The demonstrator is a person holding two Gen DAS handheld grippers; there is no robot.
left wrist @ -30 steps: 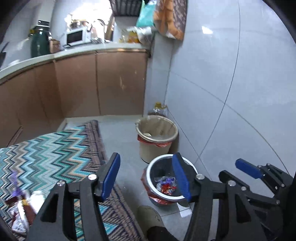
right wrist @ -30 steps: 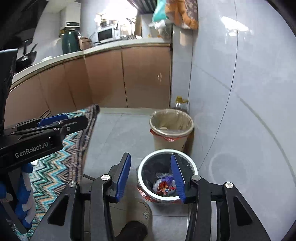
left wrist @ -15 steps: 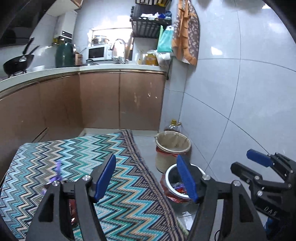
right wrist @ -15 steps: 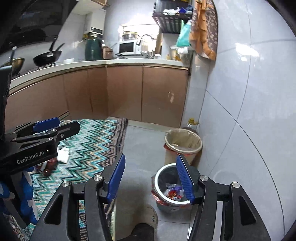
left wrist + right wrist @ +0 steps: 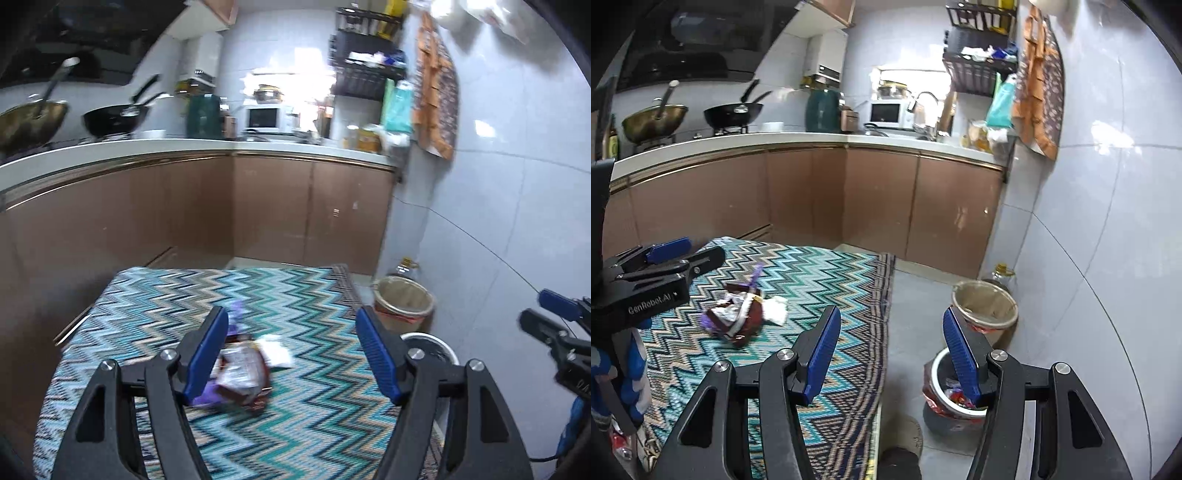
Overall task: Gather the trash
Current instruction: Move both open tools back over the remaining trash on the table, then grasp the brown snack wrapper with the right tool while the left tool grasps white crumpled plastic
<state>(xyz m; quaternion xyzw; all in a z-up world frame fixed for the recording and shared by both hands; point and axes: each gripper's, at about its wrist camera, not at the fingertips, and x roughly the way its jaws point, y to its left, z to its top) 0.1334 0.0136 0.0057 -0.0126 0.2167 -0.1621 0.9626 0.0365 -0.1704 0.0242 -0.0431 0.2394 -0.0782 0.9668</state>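
Observation:
A pile of crumpled wrappers with a white tissue lies on the zigzag-patterned cloth. It also shows in the right wrist view. My left gripper is open and empty, above and just in front of the pile. My right gripper is open and empty, over the cloth's right edge. A white-rimmed bin with wrappers inside stands on the floor at the right; its rim shows in the left wrist view.
A beige lined bin stands behind the white-rimmed one, with a bottle by the tiled wall. Brown cabinets and a counter with pans and a microwave run along the back.
Both grippers have swung up and left, away from the bins. The wrapper pile on the cloth has come between the left gripper's fingers in view. Both stay open.

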